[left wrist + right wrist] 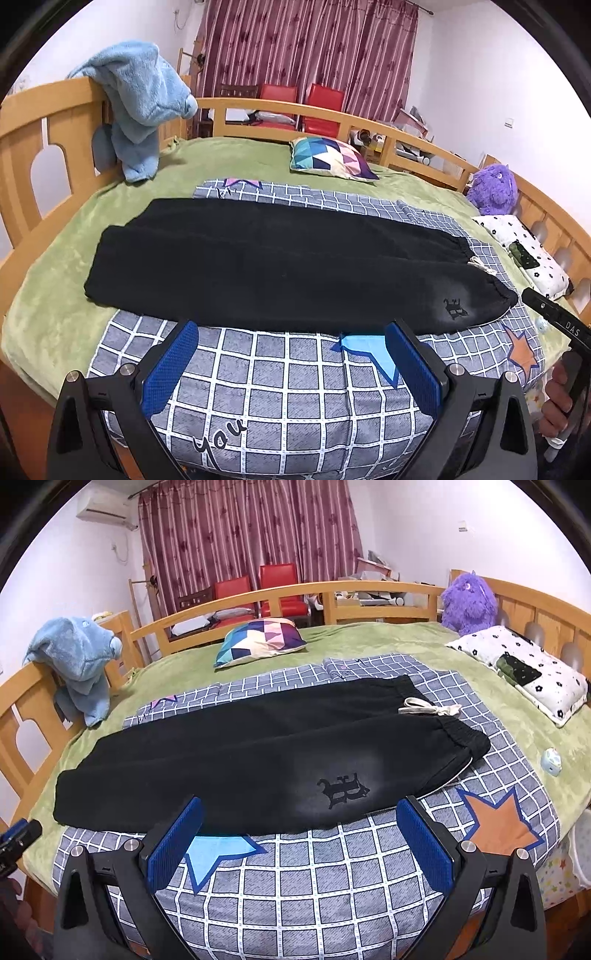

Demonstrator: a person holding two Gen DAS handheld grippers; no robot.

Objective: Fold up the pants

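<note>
pants [280,266]: black, laid flat and lengthwise across the checked quilt [295,387] on the bed; waistband to the right, leg ends to the left.
drawstring [428,708]: pale cord lying on the waistband.
left gripper [291,345]: jaws wide, holding nothing; tips just short of the near edge of the pants, not touching.
right gripper [301,821]: jaws wide, holding nothing; left tip against the pants' near edge, contact cannot be told.
logo [343,788]: printed near the waistband, ahead of the right gripper.
containers: none discernible.
</note>
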